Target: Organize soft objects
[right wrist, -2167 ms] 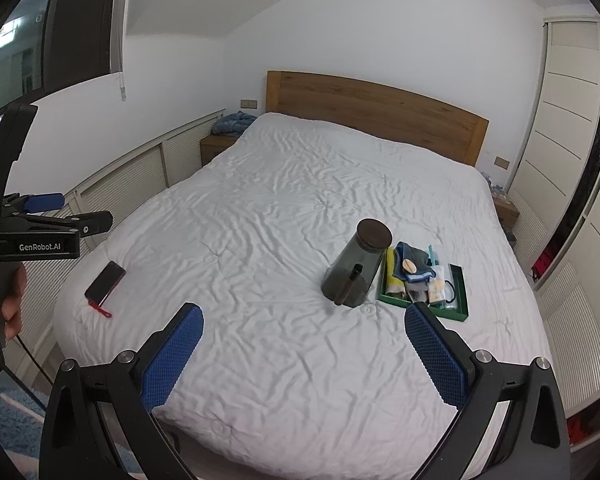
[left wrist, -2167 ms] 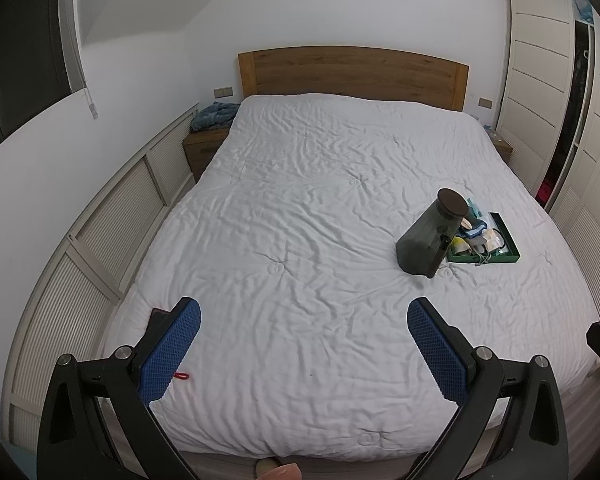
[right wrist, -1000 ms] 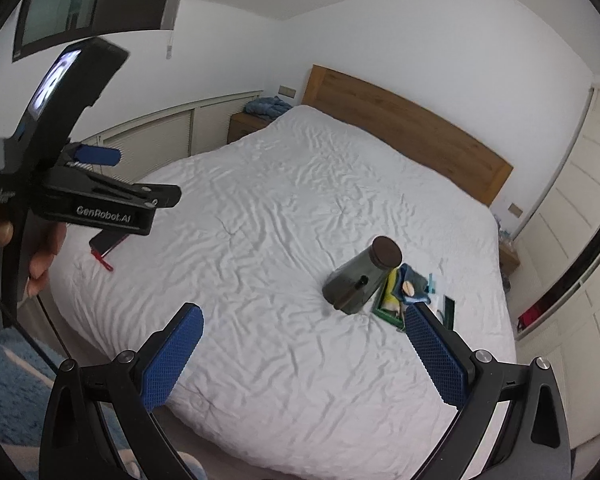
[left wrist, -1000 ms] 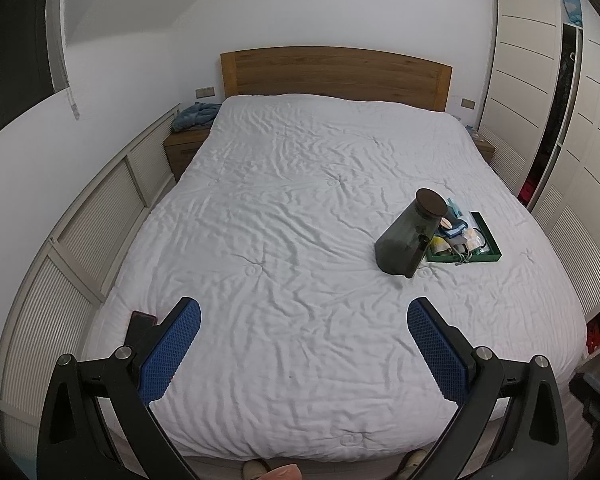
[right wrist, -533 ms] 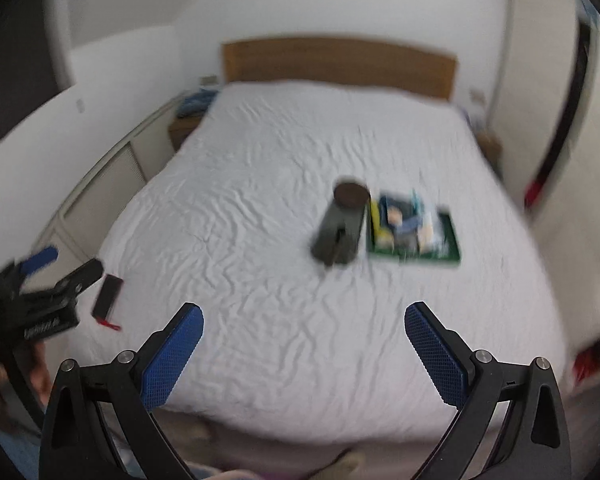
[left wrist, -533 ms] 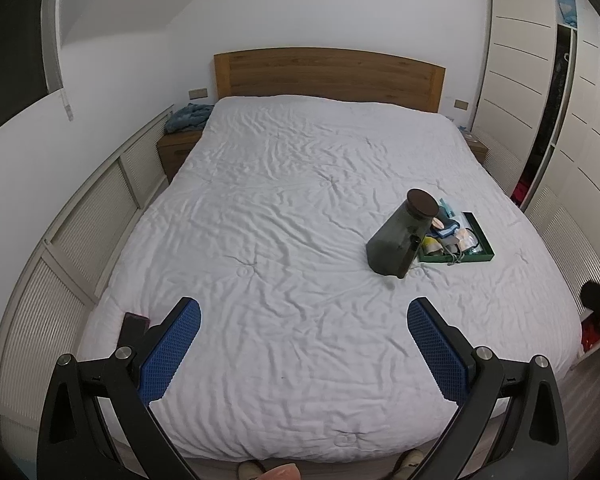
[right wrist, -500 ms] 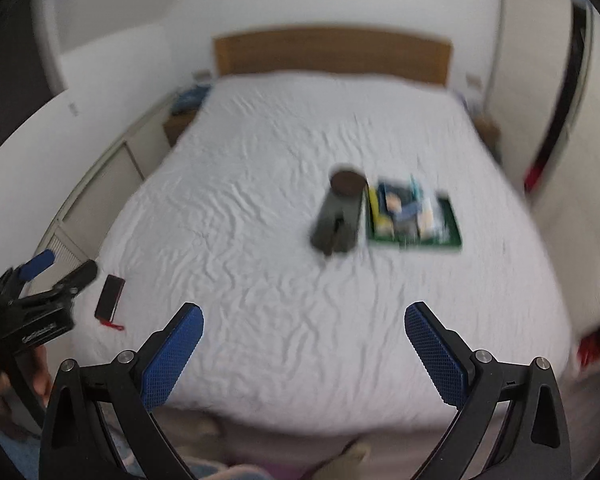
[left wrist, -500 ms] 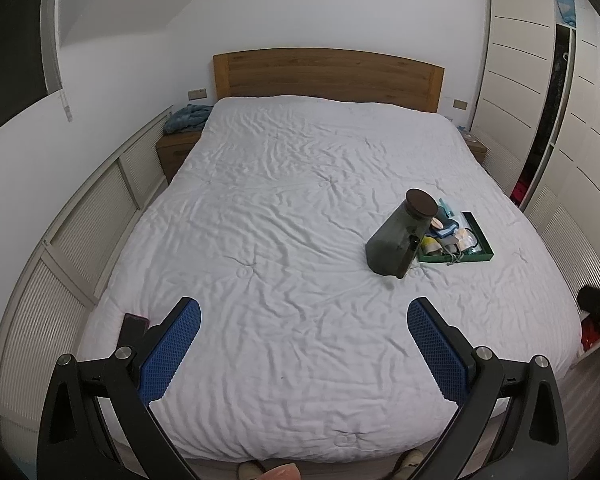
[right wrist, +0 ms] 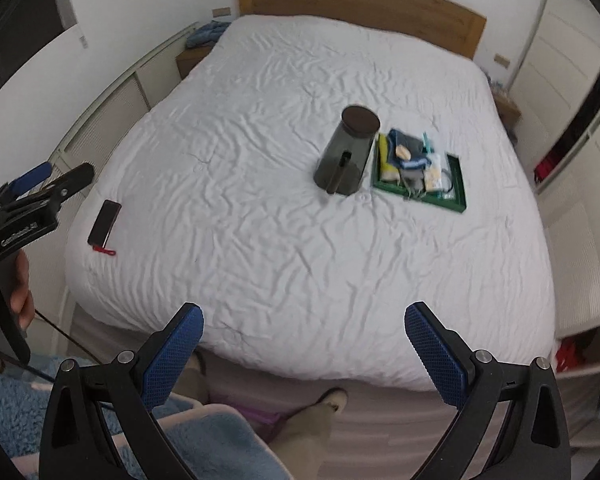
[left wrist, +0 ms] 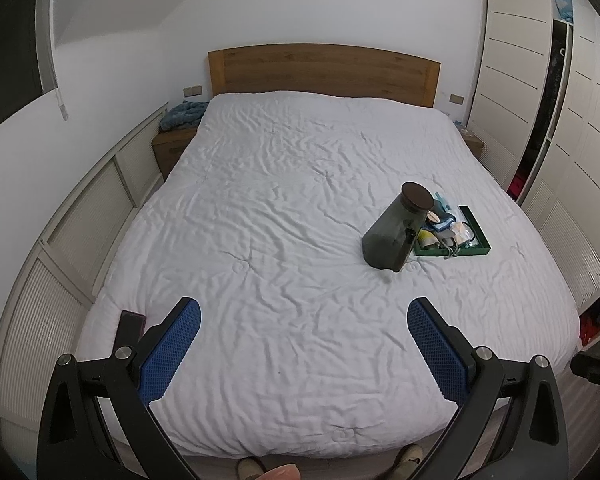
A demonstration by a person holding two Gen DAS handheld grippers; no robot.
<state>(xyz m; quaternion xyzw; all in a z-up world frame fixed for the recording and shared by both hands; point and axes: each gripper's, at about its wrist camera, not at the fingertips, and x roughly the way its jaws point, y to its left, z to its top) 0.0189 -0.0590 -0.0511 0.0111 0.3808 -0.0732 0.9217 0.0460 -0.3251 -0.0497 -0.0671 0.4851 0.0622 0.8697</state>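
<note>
While both tools hung over the foot of the bed, nothing was gripped.
Left gripper [left wrist: 303, 344]: blue pads spread wide, empty, above the white duvet [left wrist: 284, 216].
Right gripper [right wrist: 303, 344]: spread wide, empty, over the bed's near edge.
Soft items [right wrist: 410, 156]: piled in the green tray [right wrist: 456, 200], on the bed's right side.
Dark jar [right wrist: 346, 152]: lidded, upright, just beside the tray's left edge.
Phone [right wrist: 105, 222]: flat at the bed's left near corner, well apart from the tray.
</note>
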